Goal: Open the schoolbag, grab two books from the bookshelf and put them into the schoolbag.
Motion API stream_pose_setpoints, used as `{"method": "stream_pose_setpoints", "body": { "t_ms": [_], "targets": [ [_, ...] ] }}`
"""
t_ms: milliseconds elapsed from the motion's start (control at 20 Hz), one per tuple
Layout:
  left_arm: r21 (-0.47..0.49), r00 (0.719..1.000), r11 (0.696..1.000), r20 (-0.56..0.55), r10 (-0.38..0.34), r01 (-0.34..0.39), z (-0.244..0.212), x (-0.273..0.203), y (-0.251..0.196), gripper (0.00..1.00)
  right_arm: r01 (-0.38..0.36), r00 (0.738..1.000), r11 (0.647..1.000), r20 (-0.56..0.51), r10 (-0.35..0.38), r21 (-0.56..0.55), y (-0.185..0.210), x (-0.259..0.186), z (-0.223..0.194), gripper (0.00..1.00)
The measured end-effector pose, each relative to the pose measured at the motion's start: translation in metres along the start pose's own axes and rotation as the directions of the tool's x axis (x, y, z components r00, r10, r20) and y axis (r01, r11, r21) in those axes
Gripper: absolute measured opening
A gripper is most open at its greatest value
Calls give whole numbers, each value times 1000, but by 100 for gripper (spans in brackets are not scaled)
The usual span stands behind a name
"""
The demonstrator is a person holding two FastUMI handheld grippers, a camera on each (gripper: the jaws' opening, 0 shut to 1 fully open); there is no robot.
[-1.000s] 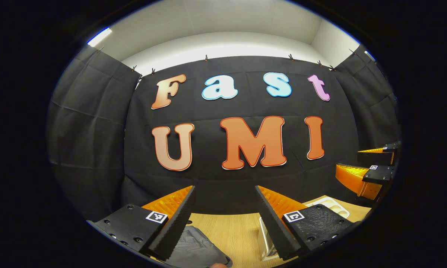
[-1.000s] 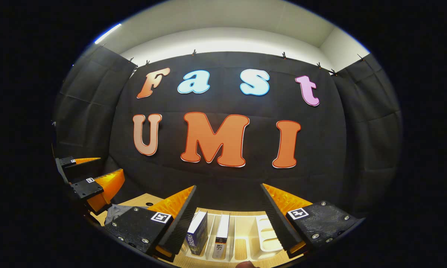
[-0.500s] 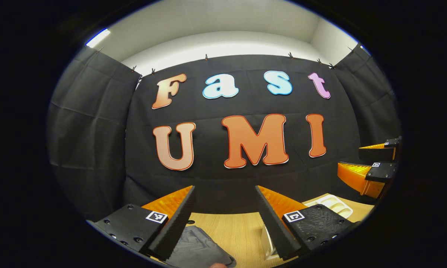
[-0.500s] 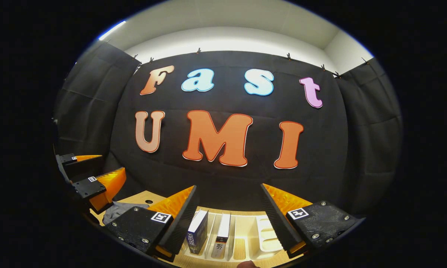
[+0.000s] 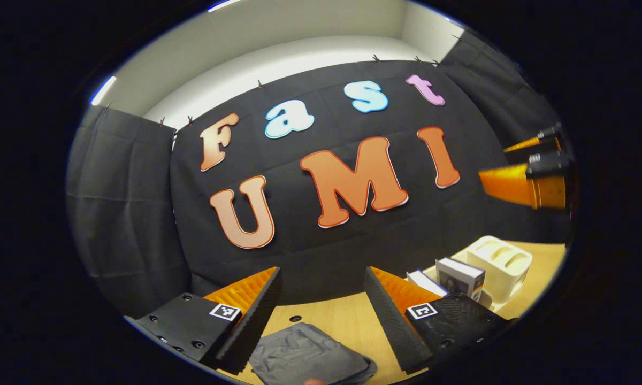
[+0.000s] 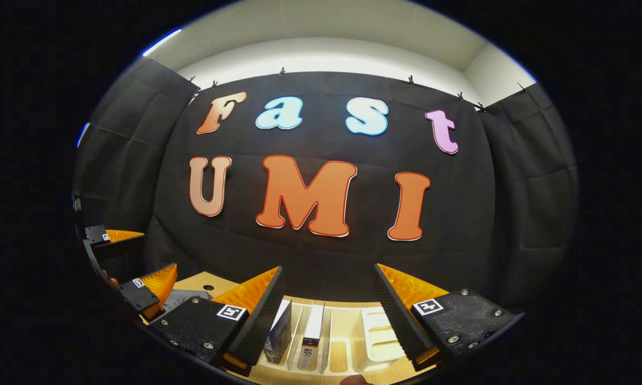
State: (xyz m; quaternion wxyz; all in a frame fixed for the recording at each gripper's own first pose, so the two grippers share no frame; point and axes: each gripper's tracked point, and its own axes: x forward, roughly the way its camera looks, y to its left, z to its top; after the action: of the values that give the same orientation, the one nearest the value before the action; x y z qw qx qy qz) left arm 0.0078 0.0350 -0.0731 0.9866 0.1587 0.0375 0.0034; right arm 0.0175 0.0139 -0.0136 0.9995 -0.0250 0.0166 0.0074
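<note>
A grey schoolbag [image 5: 310, 355] lies flat on the wooden table, below and between the fingers of my left gripper [image 5: 321, 315], which is open and holds nothing. To its right stands a white bookshelf [image 5: 500, 262] with two books [image 5: 460, 275] upright in it. In the right gripper view the same bookshelf [image 6: 377, 342] sits under my right gripper [image 6: 326, 315], also open and empty, with a blue book [image 6: 280, 334] and a white-spined book [image 6: 311, 337] standing in its slots. The left gripper [image 6: 134, 267] appears at the far left there, over a corner of the schoolbag [image 6: 184, 297].
The wooden table [image 5: 337, 315] runs back to the black cloth wall. A small hole [image 5: 295, 318] is in the tabletop behind the bag. The right gripper [image 5: 535, 171] hangs high at the right edge of the left gripper view.
My left gripper has tilted and dipped toward the table, bringing more of the schoolbag and the bookshelf with its books into sight. The right gripper has barely moved.
</note>
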Motion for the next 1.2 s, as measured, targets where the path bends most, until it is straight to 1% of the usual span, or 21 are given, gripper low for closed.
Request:
{"method": "stream_pose_setpoints", "body": {
  "t_ms": [100, 200, 300, 400, 550, 700, 900, 1150, 1200],
  "targets": [
    [83, 999, 996, -43, -22, 26, -31, -10, -21, 97, 8, 1000, 1000, -8, -8, -6, -9, 0, -6, 97],
    [170, 996, 984, -82, -40, 54, -60, -15, -30, 97, 17, 1000, 1000, -11, -17, -9, -17, -4, -9, 97],
    [268, 990, 959, -127, -55, 87, -97, -19, -40, 96, 28, 999, 999, -21, -29, -16, -25, -2, -15, 97],
    [341, 981, 931, -181, -71, 130, -130, -28, -48, 97, 37, 999, 999, -34, -38, -21, -32, -2, -21, 97],
    [434, 970, 887, -238, -55, 157, -170, -43, -53, 97, 48, 998, 999, -41, -49, -26, -42, -3, -26, 97],
    [502, 955, 843, -293, -45, 193, -203, -53, -49, 96, 49, 998, 998, -42, -50, -27, -48, -3, -27, 97],
    [570, 940, 786, -339, -37, 237, -234, -61, -47, 96, 40, 998, 999, -38, -41, -29, -52, -4, -28, 97],
    [628, 911, 719, -413, -14, 296, -271, -72, -44, 96, 27, 999, 999, -30, -28, -34, -57, -7, -29, 97],
    [640, 903, 705, -430, 0, 305, -278, -72, -42, 96, 22, 999, 999, -28, -23, -30, -57, -7, -29, 97]
  ]
}}
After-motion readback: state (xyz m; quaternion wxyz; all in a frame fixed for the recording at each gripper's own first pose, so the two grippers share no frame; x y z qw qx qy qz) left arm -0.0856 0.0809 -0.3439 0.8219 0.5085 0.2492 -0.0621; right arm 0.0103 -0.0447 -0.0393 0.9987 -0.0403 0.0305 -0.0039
